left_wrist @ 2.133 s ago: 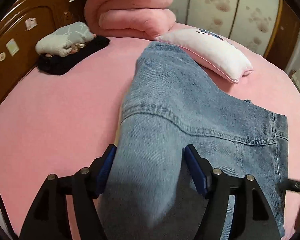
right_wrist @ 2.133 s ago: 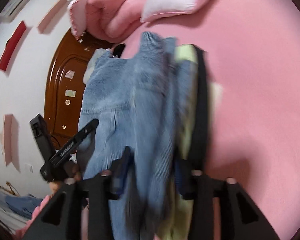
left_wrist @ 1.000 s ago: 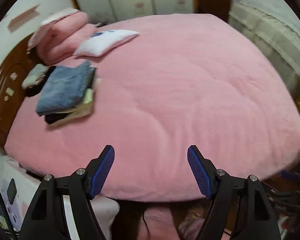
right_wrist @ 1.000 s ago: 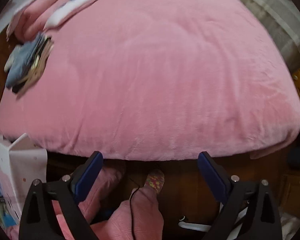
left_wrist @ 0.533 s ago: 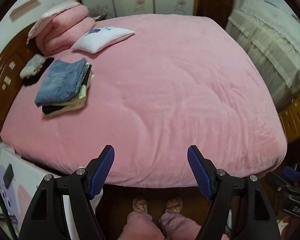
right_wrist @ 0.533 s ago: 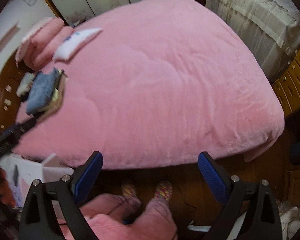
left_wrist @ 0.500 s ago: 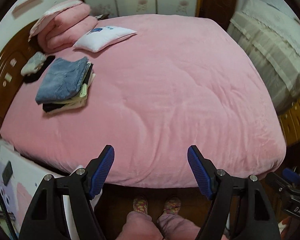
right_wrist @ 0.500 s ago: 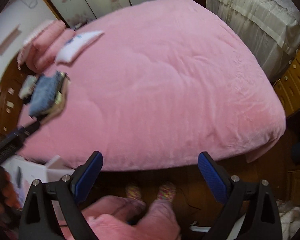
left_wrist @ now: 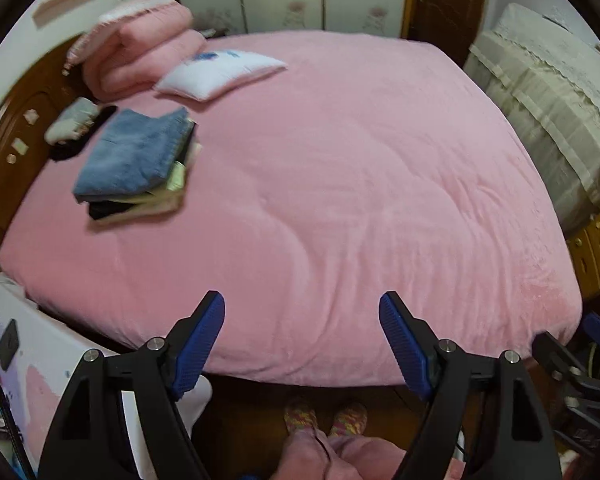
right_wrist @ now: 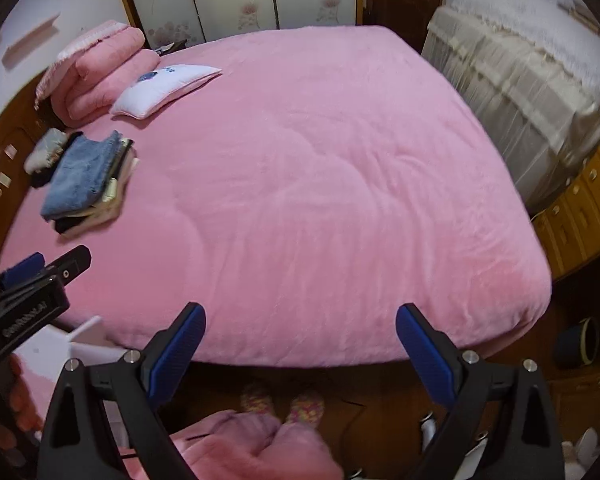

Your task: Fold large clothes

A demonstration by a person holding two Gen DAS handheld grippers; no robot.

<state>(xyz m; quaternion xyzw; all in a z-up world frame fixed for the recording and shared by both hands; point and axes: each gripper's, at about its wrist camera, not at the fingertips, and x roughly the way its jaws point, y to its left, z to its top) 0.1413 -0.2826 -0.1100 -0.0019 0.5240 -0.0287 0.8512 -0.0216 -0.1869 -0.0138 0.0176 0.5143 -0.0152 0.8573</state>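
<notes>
Folded blue jeans [left_wrist: 134, 154] lie on top of a stack of folded clothes at the far left of the pink bed [left_wrist: 340, 184]; they also show in the right wrist view [right_wrist: 82, 172]. My left gripper [left_wrist: 302, 344] is open and empty, held high over the bed's near edge, far from the stack. My right gripper [right_wrist: 300, 354] is open and empty, also above the near edge. The left gripper's body [right_wrist: 28, 292] shows at the left of the right wrist view.
A white pillow [left_wrist: 220, 74] and a folded pink quilt [left_wrist: 140, 44] lie at the head of the bed. A grey and black bundle [left_wrist: 74, 126] sits by the wooden headboard [left_wrist: 8, 148]. A covered cabinet [left_wrist: 548, 100] stands right. My slippered feet [left_wrist: 324, 418] are on the floor.
Both grippers let go of the jeans on the stack and pulled far back and up from the bed. In the last half second the views barely shifted.
</notes>
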